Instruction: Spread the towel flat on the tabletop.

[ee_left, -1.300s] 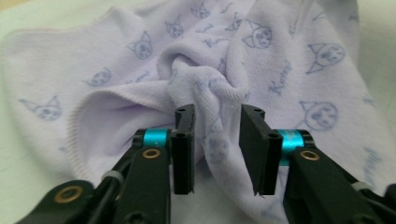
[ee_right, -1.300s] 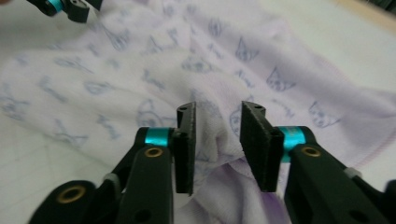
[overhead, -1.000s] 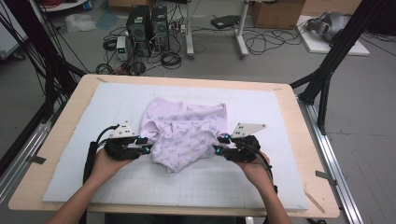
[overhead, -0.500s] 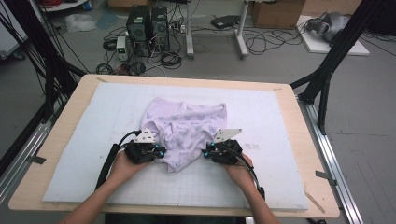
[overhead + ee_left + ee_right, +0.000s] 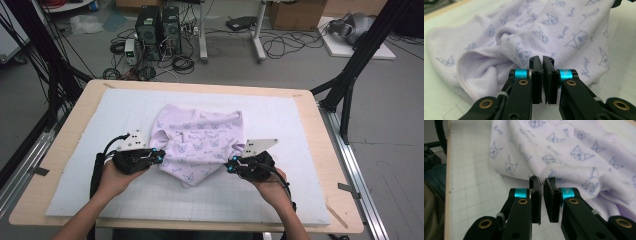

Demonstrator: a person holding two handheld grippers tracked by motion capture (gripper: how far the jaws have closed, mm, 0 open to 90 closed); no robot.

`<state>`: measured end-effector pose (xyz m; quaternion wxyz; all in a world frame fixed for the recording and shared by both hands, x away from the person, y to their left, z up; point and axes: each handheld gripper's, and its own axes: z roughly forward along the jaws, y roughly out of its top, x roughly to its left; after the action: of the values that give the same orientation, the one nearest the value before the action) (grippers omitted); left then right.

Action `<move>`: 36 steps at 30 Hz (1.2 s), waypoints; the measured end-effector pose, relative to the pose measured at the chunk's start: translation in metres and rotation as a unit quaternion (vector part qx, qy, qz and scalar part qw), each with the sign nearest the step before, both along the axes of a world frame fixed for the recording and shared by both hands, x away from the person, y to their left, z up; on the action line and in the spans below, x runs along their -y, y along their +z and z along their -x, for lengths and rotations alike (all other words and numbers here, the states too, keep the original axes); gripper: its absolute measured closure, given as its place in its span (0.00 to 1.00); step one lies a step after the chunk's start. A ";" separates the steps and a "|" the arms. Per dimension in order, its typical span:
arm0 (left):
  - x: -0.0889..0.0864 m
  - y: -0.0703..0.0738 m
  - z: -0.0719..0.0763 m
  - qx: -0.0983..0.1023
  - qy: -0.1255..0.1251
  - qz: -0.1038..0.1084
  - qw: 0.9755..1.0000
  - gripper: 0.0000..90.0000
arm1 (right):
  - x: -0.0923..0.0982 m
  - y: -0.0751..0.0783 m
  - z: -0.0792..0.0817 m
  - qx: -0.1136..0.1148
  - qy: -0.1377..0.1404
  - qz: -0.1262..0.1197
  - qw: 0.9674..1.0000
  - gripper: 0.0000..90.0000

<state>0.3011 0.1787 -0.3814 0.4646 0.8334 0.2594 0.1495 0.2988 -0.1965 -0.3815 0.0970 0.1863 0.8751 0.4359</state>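
Observation:
A lilac towel (image 5: 200, 140) printed with small blue cats lies crumpled on the white gridded mat (image 5: 300, 130). My left gripper (image 5: 159, 157) is at the towel's lower left edge. In the left gripper view its jaws (image 5: 542, 60) are pressed together on a fold of the towel (image 5: 564, 30). My right gripper (image 5: 229, 166) is at the lower right edge. Its jaws (image 5: 542, 181) have just been closing and now pinch the hem of the towel (image 5: 574, 152). A hand holds each gripper.
The mat covers a wooden table (image 5: 70, 150) whose edges lie close on all sides. Black frame legs (image 5: 350, 75) stand at the right, and more rise at the left. Computers (image 5: 160, 25) and cables sit on the floor beyond.
Both grippers came in from the sides onto the towel's lower edges and shut there. The towel's lower part has bunched and drawn up between them.

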 end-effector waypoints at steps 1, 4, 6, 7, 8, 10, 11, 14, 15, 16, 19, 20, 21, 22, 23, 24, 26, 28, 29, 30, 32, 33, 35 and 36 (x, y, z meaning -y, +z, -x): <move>0.000 0.000 0.000 0.000 0.000 0.000 1.000 0.95 | 0.000 0.004 0.002 0.004 0.002 0.003 1.000 0.94; 0.000 0.013 0.008 0.015 -0.006 0.005 1.000 0.96 | 0.003 0.019 0.008 0.010 0.009 0.002 1.000 0.94; -0.001 0.022 0.014 0.024 -0.010 0.011 1.000 0.96 | 0.004 0.024 0.010 0.013 0.011 -0.001 1.000 0.94; -0.002 0.032 0.019 0.035 -0.014 0.015 0.999 0.96 | 0.007 0.036 0.014 0.023 0.014 -0.005 1.000 0.94; -0.002 0.036 0.021 0.041 -0.016 0.019 0.999 0.96 | 0.008 0.041 0.016 0.030 0.014 -0.006 0.999 0.94; -0.001 0.039 0.022 0.047 -0.015 0.022 0.999 0.96 | 0.009 0.049 0.016 0.039 0.012 -0.009 0.999 0.94; -0.001 0.042 0.022 0.051 -0.012 0.023 0.998 0.96 | 0.009 0.051 0.014 0.040 0.010 -0.006 0.999 0.94; 0.002 0.041 0.016 0.052 -0.005 0.019 0.998 0.95 | 0.010 0.046 0.002 0.032 -0.003 -0.003 0.999 0.94; 0.005 0.031 0.007 0.041 0.001 0.009 0.999 0.96 | 0.010 0.041 -0.004 0.025 -0.012 -0.003 1.000 0.94; 0.005 0.031 0.007 0.041 0.001 0.009 0.999 0.96 | 0.010 0.035 -0.011 0.018 -0.018 -0.005 1.000 0.94; 0.006 0.011 -0.010 0.019 0.023 0.000 1.000 0.96 | 0.008 0.024 -0.023 0.002 -0.030 -0.008 1.000 0.94; 0.007 0.005 -0.017 0.014 0.029 -0.007 0.999 0.96 | 0.006 0.019 -0.029 -0.003 -0.034 -0.007 0.999 0.94; 0.008 -0.005 -0.027 -0.004 0.040 -0.007 0.999 0.95 | 0.000 0.010 -0.040 -0.008 -0.038 0.006 0.999 0.94; 0.008 -0.009 -0.031 -0.010 0.043 -0.009 0.999 0.95 | -0.003 0.006 -0.045 -0.012 -0.040 0.012 0.999 0.94; 0.009 -0.011 -0.034 -0.016 0.045 -0.008 0.999 0.95 | -0.005 0.002 -0.049 -0.020 -0.041 0.016 0.999 0.93; 0.009 -0.013 -0.036 -0.022 0.044 -0.005 0.999 0.95 | -0.006 -0.002 -0.053 -0.023 -0.042 0.022 0.999 0.91; 0.008 -0.013 -0.037 -0.022 0.042 -0.002 0.999 0.92 | -0.005 -0.005 -0.056 -0.029 -0.047 0.022 0.998 0.88; 0.004 -0.011 -0.033 -0.025 0.040 0.002 0.999 0.83 | 0.003 -0.008 -0.053 -0.030 -0.059 -0.002 0.998 0.79; 0.004 -0.011 -0.033 -0.025 0.040 0.002 0.999 0.77 | 0.006 -0.006 -0.051 -0.029 -0.060 -0.004 0.998 0.77; -0.003 -0.011 -0.030 -0.025 0.039 0.006 0.999 0.72 | 0.009 -0.004 -0.047 -0.030 -0.062 -0.010 0.998 0.74; -0.011 -0.014 -0.026 -0.027 0.039 0.010 0.999 0.66 | 0.016 0.000 -0.035 -0.010 -0.063 -0.028 0.998 0.73; -0.014 -0.017 -0.025 -0.031 0.038 0.013 0.999 0.63 | 0.019 0.000 -0.029 -0.005 -0.062 -0.033 0.998 0.72; -0.017 -0.025 -0.024 -0.042 0.032 0.016 0.998 0.59 | 0.021 -0.004 -0.022 -0.004 -0.058 -0.030 0.998 0.68; -0.015 -0.029 -0.024 -0.048 0.030 0.014 0.998 0.58 | 0.019 -0.009 -0.020 -0.007 -0.058 -0.023 0.998 0.65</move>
<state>0.3256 0.1939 -0.4100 0.4589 0.8247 0.3083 0.1191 0.3187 -0.2159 -0.3909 0.1115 0.2425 0.8531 0.4483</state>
